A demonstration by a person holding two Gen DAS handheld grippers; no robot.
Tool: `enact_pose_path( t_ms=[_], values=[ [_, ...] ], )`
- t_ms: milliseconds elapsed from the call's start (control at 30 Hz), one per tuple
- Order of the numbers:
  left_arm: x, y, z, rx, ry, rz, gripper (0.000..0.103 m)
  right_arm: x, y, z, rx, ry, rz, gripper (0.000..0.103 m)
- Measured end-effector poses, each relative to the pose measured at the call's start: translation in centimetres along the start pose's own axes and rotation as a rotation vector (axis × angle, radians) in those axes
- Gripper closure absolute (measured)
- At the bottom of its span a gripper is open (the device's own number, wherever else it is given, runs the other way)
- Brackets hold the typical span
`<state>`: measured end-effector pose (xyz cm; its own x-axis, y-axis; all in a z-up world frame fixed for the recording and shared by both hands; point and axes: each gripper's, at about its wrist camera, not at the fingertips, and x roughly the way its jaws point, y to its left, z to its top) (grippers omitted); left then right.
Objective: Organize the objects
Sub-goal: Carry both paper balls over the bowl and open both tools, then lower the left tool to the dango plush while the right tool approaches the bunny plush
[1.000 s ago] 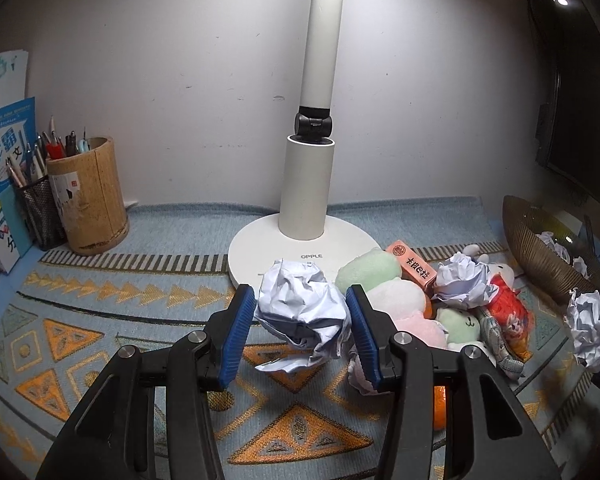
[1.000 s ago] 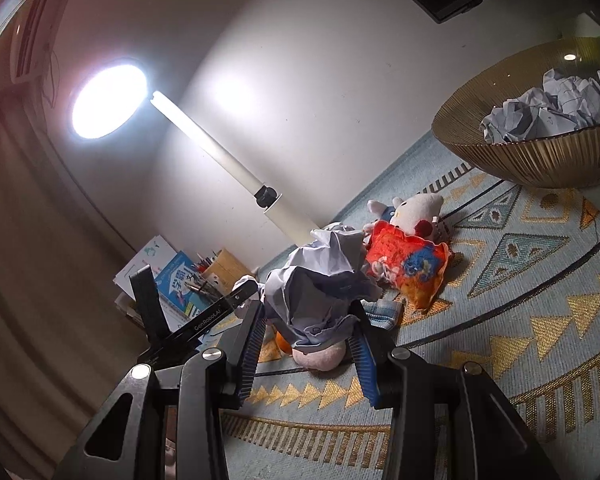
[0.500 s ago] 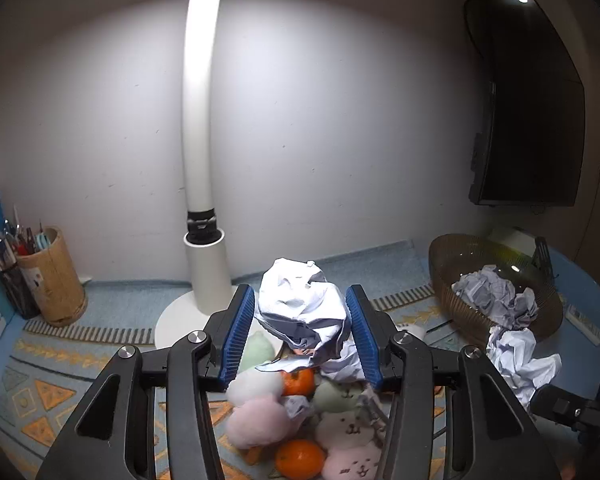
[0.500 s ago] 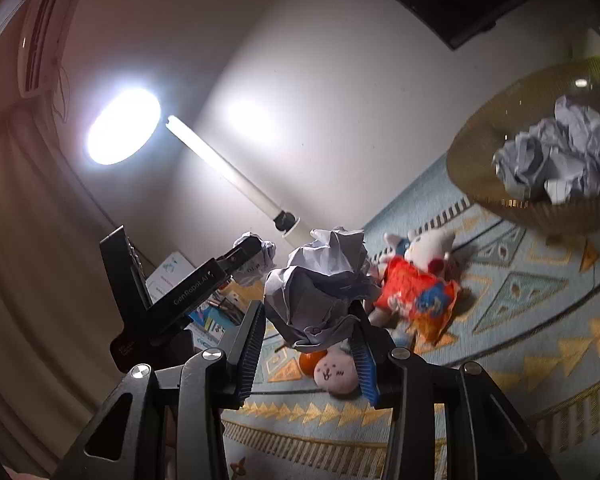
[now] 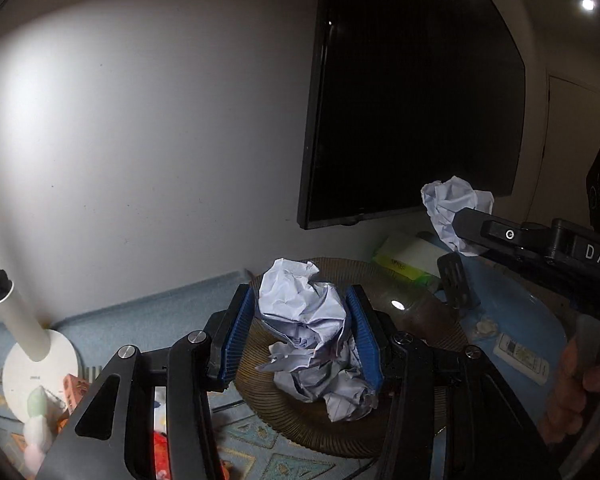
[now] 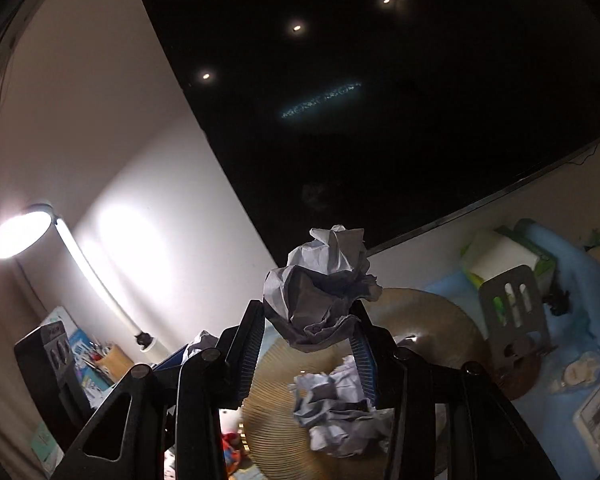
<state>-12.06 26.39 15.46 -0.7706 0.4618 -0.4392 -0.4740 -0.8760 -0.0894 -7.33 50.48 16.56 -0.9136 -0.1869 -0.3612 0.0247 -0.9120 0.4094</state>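
Note:
My left gripper (image 5: 300, 320) is shut on a crumpled white paper ball (image 5: 296, 300) and holds it above the brown ribbed bowl (image 5: 288, 420). Crumpled papers (image 5: 328, 388) lie in that bowl. My right gripper (image 6: 306, 340) is shut on another crumpled paper ball (image 6: 320, 284), also above the bowl (image 6: 276, 412), where crumpled papers (image 6: 336, 408) lie. In the left wrist view the right gripper comes in from the right with its paper ball (image 5: 452, 208). The left gripper (image 6: 172, 360) shows at the lower left of the right wrist view.
A black TV screen (image 5: 412, 100) hangs on the wall behind the bowl. A white desk lamp (image 5: 28, 344) stands at left, with plush toys (image 5: 36, 432) beside it. A tissue box (image 5: 408, 256), a slotted spatula (image 6: 512, 316) and a remote (image 5: 520, 356) lie right of the bowl.
Both grippers have lifted their paper balls off the mat and swung right, from over the toys to above the bowl. Both stay shut on their balls.

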Motion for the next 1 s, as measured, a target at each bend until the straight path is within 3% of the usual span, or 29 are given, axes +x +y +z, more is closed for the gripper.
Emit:
enact_pose_path(
  t_ms=[33, 67, 100, 133, 167, 233, 367, 600, 700, 767, 867, 1000],
  values=[
    [1.0, -0.4, -0.2, 0.005, 0.016, -0.007, 0.050, 0.7, -0.2, -0.2, -0.016, 0.015, -0.034, 0.057],
    [2.0, -0.7, -0.5, 0.006, 0.042, -0.016, 0.037, 1.4, -0.4, -0.5, -0.033, 0.034, -0.067, 0.040],
    [3.2, -0.9, -0.8, -0.005, 0.083, -0.032, 0.008, 1.7, -0.9, -1.1, -0.048, 0.060, -0.090, 0.007],
    [4.4, -0.9, -1.2, -0.027, 0.146, -0.081, 0.001, 2.5, -1.1, -1.5, -0.054, 0.119, -0.094, 0.001],
    [5.2, -0.8, -1.4, -0.054, 0.189, -0.136, 0.000, 3.1, -1.5, -2.0, -0.055, 0.168, -0.090, 0.000],
    [5.3, -0.7, -1.9, -0.077, 0.194, -0.160, 0.000, 2.5, -1.5, -2.5, -0.050, 0.136, -0.098, 0.000],
    [3.1, -0.3, -1.8, -0.036, 0.159, -0.102, 0.000, 0.0, -0.6, -2.1, -0.020, 0.047, -0.058, 0.000],
    [-3.4, 4.4, -0.5, -0.050, 0.105, 0.003, 0.000, -1.8, 2.8, 0.4, 0.033, -0.003, 0.010, 0.000],
    [-6.9, 7.9, -0.4, -0.083, 0.090, 0.056, 0.000, -2.1, 5.1, 0.0, 0.019, 0.012, 0.042, 0.000],
    [-8.3, 11.0, -0.7, -0.120, 0.108, 0.052, 0.000, -1.9, 6.7, -1.2, 0.002, 0.027, 0.065, 0.000],
    [-9.7, 16.4, -2.7, -0.244, 0.175, 0.004, 0.000, -0.1, 9.3, -3.6, -0.020, 0.085, 0.102, 0.000],
    [-11.3, 22.2, -6.7, -0.378, 0.211, 0.051, 0.000, 2.3, 12.6, -8.3, -0.059, 0.193, 0.151, 0.000]
  ],
)
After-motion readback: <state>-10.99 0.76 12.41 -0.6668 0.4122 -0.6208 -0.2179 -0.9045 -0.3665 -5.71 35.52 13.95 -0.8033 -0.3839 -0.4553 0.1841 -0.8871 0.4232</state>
